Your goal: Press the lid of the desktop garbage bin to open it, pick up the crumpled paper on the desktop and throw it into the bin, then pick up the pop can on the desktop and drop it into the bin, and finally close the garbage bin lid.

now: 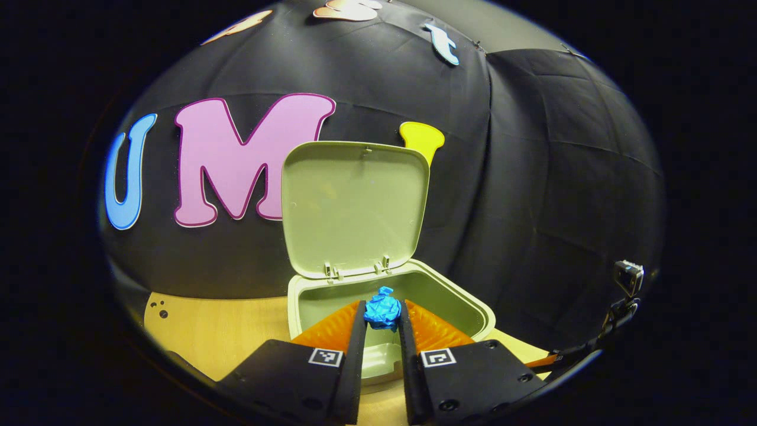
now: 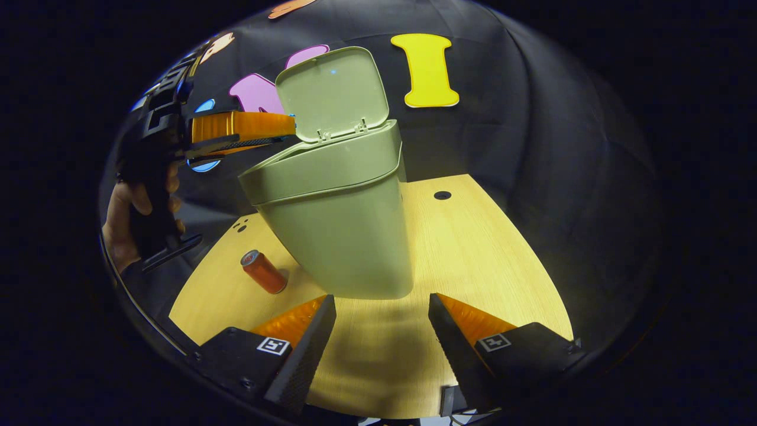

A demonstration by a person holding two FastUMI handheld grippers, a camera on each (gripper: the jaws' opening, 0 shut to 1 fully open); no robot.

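Over the open mouth of the sage-green plastic desktop bin (image 1: 473, 310), we hold the crumpled blue paper ball (image 1: 382, 310) pinched in the left gripper (image 1: 382, 324), straight above the cavity, while the right gripper (image 2: 381, 316) idles wide open, empty.

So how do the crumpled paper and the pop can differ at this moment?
The crumpled paper is blue and shapeless; the pop can is an orange-red cylinder. The paper is pinched between the left gripper fingers above the open bin; the can stands free on the desktop, tilted in the right gripper view, beside the bin. Both remain outside the bin.
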